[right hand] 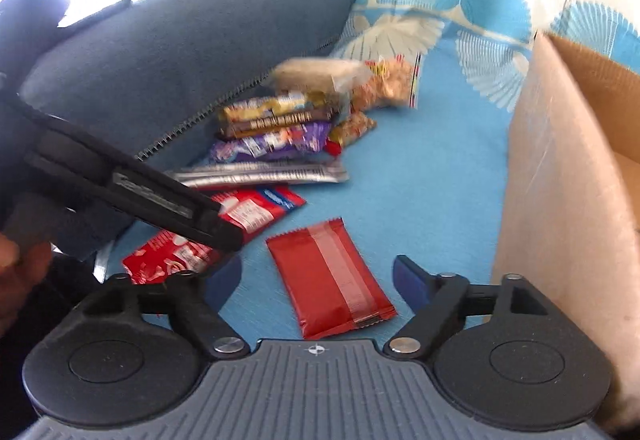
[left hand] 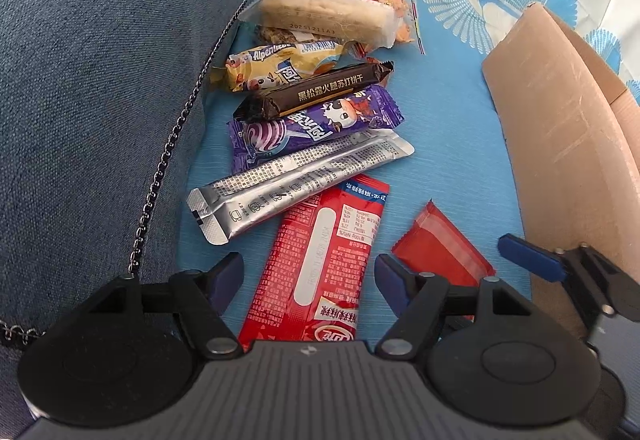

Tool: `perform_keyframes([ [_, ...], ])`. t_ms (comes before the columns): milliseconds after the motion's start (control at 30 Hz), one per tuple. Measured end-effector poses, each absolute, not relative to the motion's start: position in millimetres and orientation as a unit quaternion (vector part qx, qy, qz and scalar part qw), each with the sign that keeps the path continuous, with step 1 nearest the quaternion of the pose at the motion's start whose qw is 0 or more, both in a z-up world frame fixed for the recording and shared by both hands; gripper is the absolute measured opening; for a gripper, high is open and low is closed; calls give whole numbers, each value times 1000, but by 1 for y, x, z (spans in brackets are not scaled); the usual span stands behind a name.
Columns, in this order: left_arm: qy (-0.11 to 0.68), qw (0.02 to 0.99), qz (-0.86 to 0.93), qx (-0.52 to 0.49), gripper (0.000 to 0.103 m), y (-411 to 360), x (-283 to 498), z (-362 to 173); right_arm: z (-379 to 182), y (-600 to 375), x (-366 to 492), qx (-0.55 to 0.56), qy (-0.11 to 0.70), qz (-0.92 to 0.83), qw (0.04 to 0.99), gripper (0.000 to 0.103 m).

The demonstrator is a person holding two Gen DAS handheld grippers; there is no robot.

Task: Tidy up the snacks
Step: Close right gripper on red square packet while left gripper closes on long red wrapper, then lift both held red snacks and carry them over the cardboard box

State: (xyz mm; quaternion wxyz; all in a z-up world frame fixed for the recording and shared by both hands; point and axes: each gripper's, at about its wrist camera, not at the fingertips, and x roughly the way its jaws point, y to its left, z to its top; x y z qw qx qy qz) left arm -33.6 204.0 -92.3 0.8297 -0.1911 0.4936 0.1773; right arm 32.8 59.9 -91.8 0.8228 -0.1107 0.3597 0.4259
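The left gripper (left hand: 310,274) is standing wide open over the long red packet (left hand: 320,260), not pressing it. The right gripper (right hand: 318,280) is gaping, empty, above the small red packet (right hand: 330,274) on the blue cloth (right hand: 440,168), beside the cardboard box (right hand: 560,180).

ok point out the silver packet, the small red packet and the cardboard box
silver packet (left hand: 296,184): left wrist view, middle of its printed face
small red packet (right hand: 330,274): right wrist view, centre strip
cardboard box (right hand: 560,168): right wrist view, near side wall
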Motion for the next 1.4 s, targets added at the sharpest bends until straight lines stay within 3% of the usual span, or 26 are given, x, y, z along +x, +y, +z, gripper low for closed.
perform_keyframes([
  [133,492,830,175,-196,78,205,-34,-92,-102,64,40,-107,382,423,815,87],
  [200,493,830,175,-195,79,205,-33,-93,-103,64,40,-107,377,422,818,77],
  [267,494,830,174,-191,80,204,-31,-93,-101,62,40,-100,376,430,815,50],
  [367,495,831,174,-186,80,202,-29,-93,-99,56,43,-68,385,446,805,43],
  [933,510,828,178,-150,80,192,-21,-95,-31,29,-13,-104,254,414,868,41],
  [1100,502,840,167,-117,52,182,-23,-93,-1,-2,-36,-65,207,409,886,41],
  [1400,407,903,36,-131,49,170,-56,-66,48,-65,-26,17,174,330,928,42],
])
